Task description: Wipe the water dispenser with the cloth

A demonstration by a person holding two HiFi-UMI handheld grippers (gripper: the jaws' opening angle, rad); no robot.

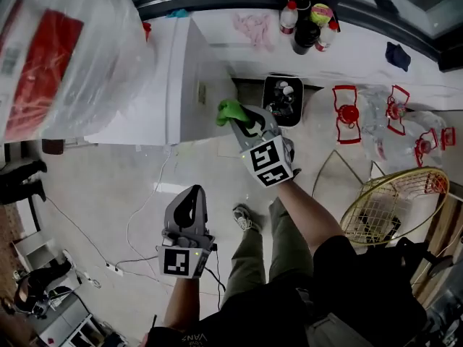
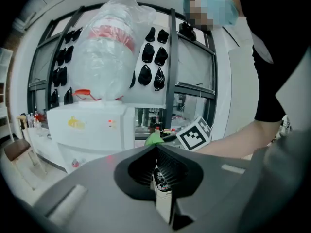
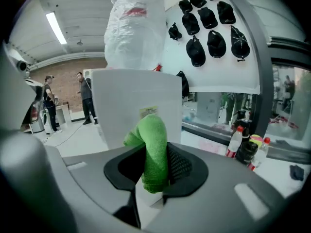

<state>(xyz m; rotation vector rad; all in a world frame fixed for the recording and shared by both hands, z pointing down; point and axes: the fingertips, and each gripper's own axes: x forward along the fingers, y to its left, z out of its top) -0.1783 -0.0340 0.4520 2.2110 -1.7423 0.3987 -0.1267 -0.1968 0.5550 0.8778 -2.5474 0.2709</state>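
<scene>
The white water dispenser point(image 1: 160, 85) stands at the upper left of the head view, with a plastic-wrapped bottle point(image 1: 54, 56) on top. My right gripper point(image 1: 237, 118) is shut on a green cloth point(image 1: 231, 111), which it holds close to the dispenser's side panel. In the right gripper view the green cloth point(image 3: 153, 152) is pinched between the jaws, with the dispenser's side point(image 3: 138, 110) just beyond. My left gripper point(image 1: 189, 210) hangs lower, over the floor, shut and holding nothing. The left gripper view shows the dispenser's front point(image 2: 90, 127) and the right gripper's marker cube point(image 2: 196, 134).
A black bin point(image 1: 283, 100) stands right of the dispenser. Empty water bottles with red handles point(image 1: 369, 118) and a wire basket point(image 1: 394, 204) lie at the right. Cables point(image 1: 137, 230) run over the floor. Bottles point(image 1: 307, 20) stand on the ledge behind. People stand far off point(image 3: 85, 98).
</scene>
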